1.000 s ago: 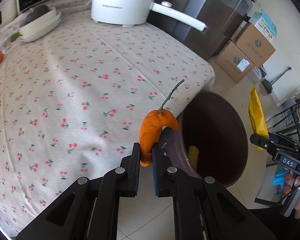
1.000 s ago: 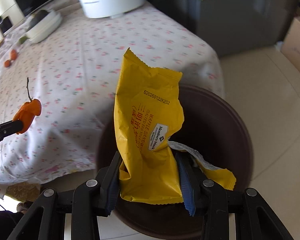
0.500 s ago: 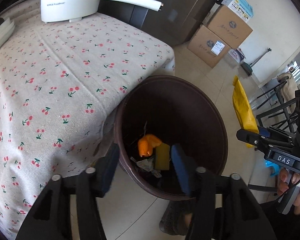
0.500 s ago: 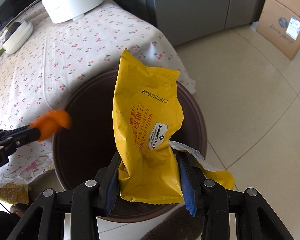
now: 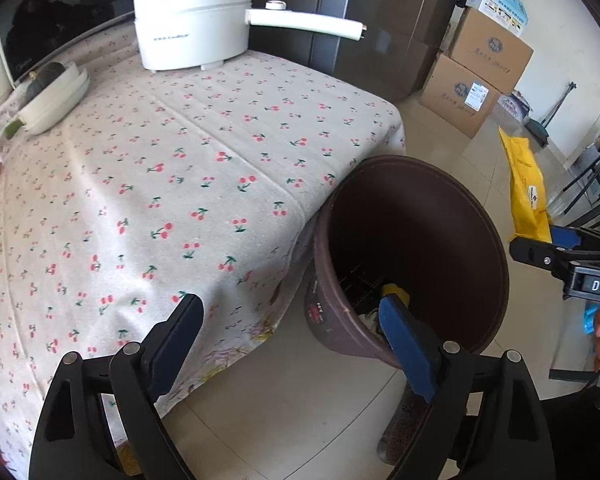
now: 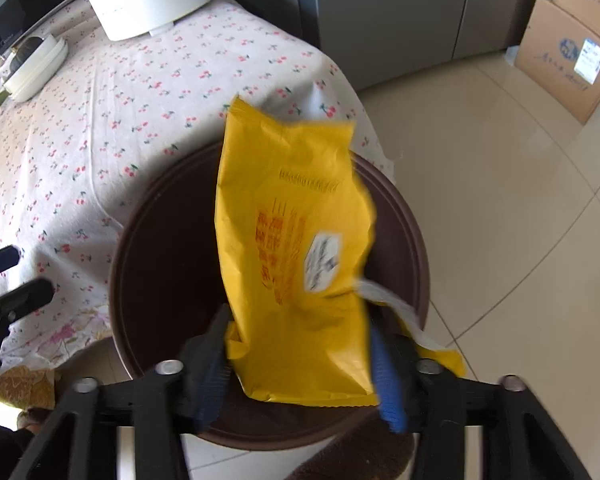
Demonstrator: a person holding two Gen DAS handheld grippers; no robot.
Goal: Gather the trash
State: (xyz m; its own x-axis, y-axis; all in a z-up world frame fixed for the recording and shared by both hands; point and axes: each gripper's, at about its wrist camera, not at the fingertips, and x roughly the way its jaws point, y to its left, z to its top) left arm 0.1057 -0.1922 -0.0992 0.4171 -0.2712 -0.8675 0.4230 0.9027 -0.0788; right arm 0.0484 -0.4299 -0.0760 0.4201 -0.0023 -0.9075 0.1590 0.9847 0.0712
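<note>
Now left tongs (image 5: 288,330) agape beside bin (image 5: 452,216), right tongs (image 6: 300,354) clasping yellow wrapper (image 6: 296,240) above it.

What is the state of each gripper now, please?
Left gripper: open, holding nothing.
Right gripper: cannot be told; the yellow snack bag sits between its fingers above the brown bin, blurred.

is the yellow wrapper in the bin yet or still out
Still out. The yellow wrapper sits between the right gripper's fingers, above the brown bin's mouth, blurred; whether the grip has loosened, cannot tell.
</note>
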